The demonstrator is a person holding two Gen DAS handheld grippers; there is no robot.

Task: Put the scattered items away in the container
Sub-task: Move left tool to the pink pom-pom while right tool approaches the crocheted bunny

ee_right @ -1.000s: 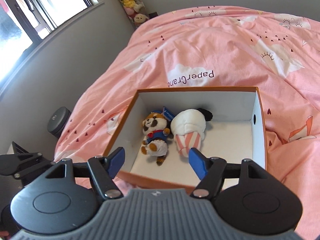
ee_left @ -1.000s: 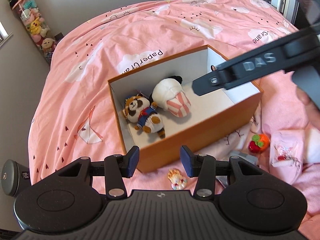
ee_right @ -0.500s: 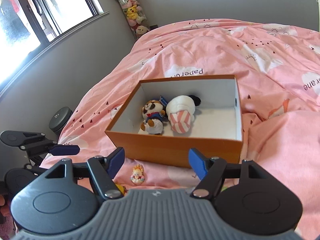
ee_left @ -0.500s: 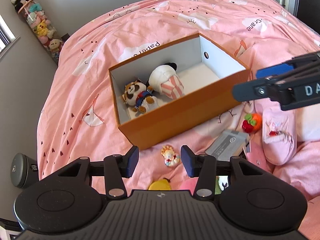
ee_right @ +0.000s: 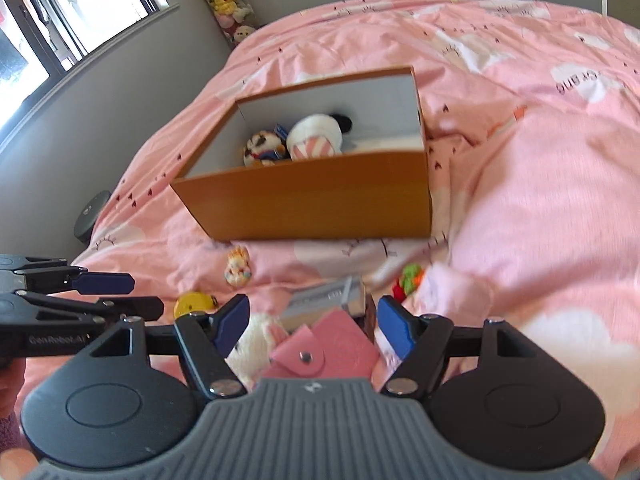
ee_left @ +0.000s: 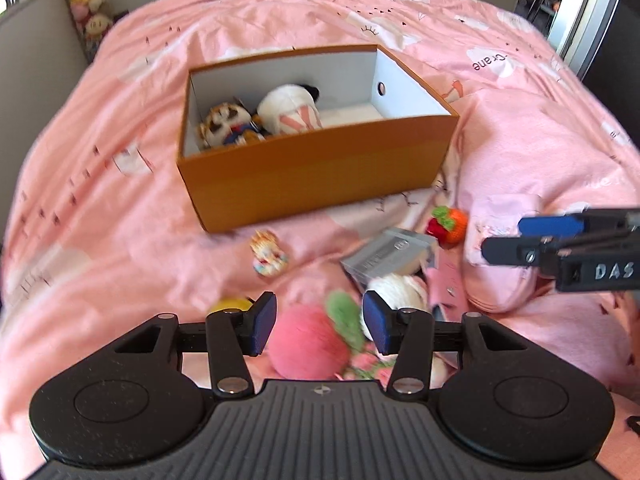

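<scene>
An orange box [ee_left: 316, 172] sits on the pink bed and holds a raccoon plush [ee_left: 224, 126] and a white striped plush [ee_left: 290, 114]. In front of it lie a small figurine [ee_left: 269, 254], a grey packet [ee_left: 390, 258], a red knitted strawberry [ee_left: 448, 224], a pink pouch [ee_left: 500, 256] and a white plush [ee_left: 396, 292]. My left gripper [ee_left: 320, 328] hovers over a pink plush [ee_left: 304, 344]; its jaws are opening and the pads are clear of the plush. My right gripper [ee_right: 314, 326] stands open above a pink snap wallet [ee_right: 336, 348], not touching it.
A yellow toy [ee_left: 232, 305] peeks out left of the left fingers. The pink duvet [ee_left: 120, 200] is rumpled to the right of the box. A tube of plush toys [ee_right: 228, 0] stands by the grey wall, and a round black object [ee_right: 90, 216] lies beside the bed.
Both grippers have drawn back from the box and sunk toward the scattered items in front of it. The right gripper no longer reaches over the box.
</scene>
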